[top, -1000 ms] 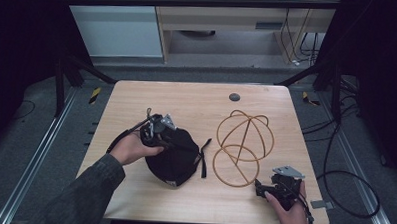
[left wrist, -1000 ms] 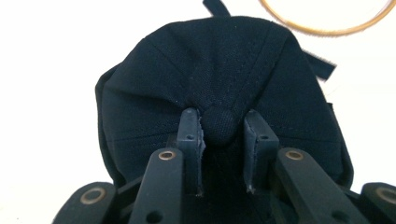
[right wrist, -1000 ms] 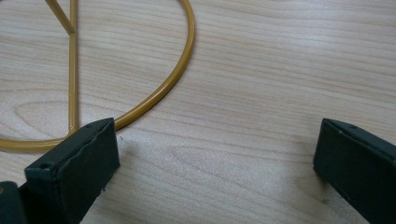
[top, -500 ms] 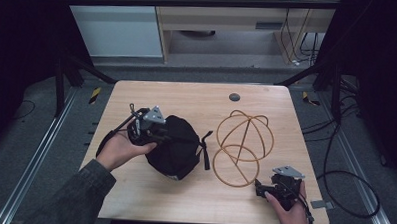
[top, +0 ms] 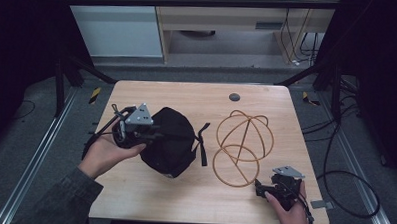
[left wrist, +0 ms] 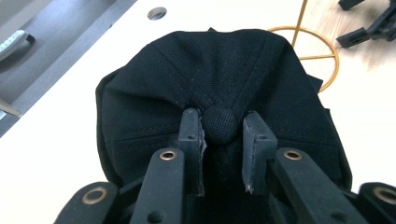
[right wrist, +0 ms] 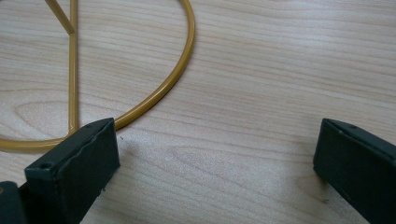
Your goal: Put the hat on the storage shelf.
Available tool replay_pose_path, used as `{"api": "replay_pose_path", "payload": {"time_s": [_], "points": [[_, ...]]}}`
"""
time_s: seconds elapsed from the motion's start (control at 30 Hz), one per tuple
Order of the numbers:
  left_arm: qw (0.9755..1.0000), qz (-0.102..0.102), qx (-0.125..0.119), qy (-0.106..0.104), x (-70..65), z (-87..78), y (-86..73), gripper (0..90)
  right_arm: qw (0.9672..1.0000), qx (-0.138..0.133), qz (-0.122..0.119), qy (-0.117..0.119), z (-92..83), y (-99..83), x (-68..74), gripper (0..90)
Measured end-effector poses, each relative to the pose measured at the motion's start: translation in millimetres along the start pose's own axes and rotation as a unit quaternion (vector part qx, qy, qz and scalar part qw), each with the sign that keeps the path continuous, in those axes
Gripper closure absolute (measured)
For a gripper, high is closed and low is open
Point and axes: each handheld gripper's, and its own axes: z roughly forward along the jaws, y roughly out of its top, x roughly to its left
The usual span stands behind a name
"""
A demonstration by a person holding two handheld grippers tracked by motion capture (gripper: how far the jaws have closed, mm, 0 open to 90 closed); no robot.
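- The table point(top: 193, 197) is the biggest thing here, a light wood top.
- The black cap point(top: 173, 141) is at about 9 o'clock on the table, just beside the gold wire stand point(top: 243, 143), which sits at about 3 o'clock.
- The left gripper point(left wrist: 223, 125) is pinching the little round button point(left wrist: 222, 125) on top of the cap, with the cloth bunched up around it.
- The right gripper point(right wrist: 212, 154) is spread wide with nothing in it, low at about 5 o'clock, next to the bottom ring of the stand.
- I think the button could slip out, because it is small and round. Then the cap would drop.
- I think the floppy cap could also bump the light stand and tip it.
- The wire stand is like a cage, and nothing is in or on it. I cannot see inside the cap.
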Motion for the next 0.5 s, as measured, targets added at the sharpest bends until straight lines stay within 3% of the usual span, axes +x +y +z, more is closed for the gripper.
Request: {"api": "replay_pose_path", "payload": {"time_s": [0.23,0.33,0.5], "points": [[0.9998,0.014,-0.012,0.003,-5.2,-17.6,6.7,72.9,1.0,0.0,0.0,0.0,0.0,0.1,-0.1,0.4],[0.9992,0.033,-0.021,0.004,-8.8,-30.8,16.1,72.9,1.0,0.0,0.001,0.0,0.0,0.0,0.1,0.4],[0.999,0.034,-0.028,0.003,-8.4,-37.3,21.1,73.0,1.0,0.0,-0.002,0.0,0.0,0.0,-0.2,0.4]]}}
